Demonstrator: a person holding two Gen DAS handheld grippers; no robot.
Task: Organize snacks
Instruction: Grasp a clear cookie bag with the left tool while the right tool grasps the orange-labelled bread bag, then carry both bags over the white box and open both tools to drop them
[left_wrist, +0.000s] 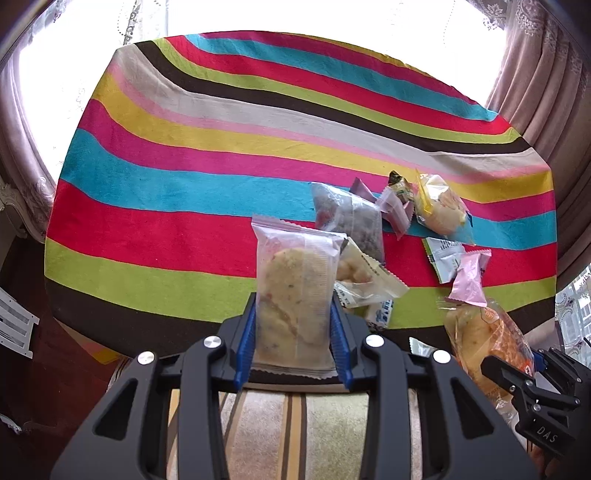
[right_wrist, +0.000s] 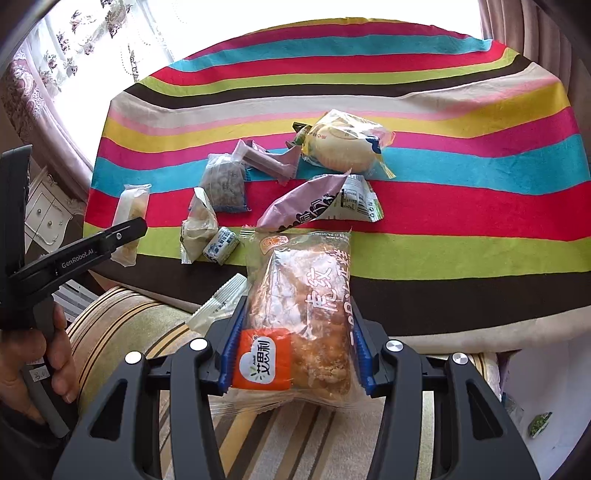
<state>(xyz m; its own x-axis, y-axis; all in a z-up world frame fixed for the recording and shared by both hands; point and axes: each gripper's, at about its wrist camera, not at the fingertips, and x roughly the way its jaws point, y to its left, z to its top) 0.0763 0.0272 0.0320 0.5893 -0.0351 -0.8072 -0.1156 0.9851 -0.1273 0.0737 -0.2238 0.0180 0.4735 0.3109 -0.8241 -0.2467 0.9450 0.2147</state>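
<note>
I see the striped cloth filling most of my view, with loose snack packets scattered across its middle, a yellow-wrapped bun at twelve o'clock. My right gripper pinches a bread bag with an orange label at six o'clock. My left gripper squeezes a smaller clear-wrapped cake, upright, also at six o'clock.

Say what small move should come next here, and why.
Probably carry both packets forward and set them on a bare part of the striped cloth, apart from the loose pile. The left gripper is clamped on a clear-wrapped pastry, the right gripper on a bread bag, and both hang over the near edge, not yet placed.
</note>
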